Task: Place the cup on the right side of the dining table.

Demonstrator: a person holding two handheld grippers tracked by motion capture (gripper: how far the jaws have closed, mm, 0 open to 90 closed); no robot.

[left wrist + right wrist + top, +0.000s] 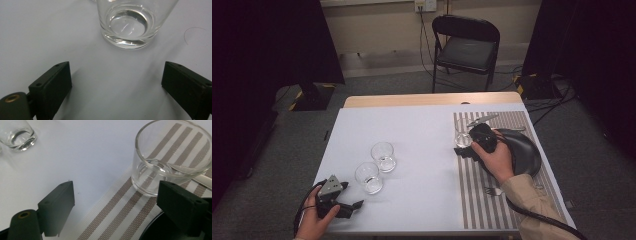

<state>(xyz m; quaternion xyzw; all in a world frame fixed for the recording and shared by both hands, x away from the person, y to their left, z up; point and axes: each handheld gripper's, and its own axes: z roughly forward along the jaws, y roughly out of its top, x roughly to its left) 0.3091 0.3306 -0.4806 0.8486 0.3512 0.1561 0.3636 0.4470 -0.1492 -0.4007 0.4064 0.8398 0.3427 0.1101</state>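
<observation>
We see a white surface [422,135] from above, with a striped placemat [482,200] at its right. Our right tool [468,146] hovers at the placemat's near-left edge, jaws wide apart, holding nothing. A clear glass [172,160] stands upright on the placemat just beyond its right jaw, possibly touching it. Our left tool [348,206] rests low at the near-left corner, jaws also spread and empty. Two more glasses [368,177] stand side by side just ahead of it. A dark plate [524,150] and a fork [493,191] lie on the placemat.
</observation>
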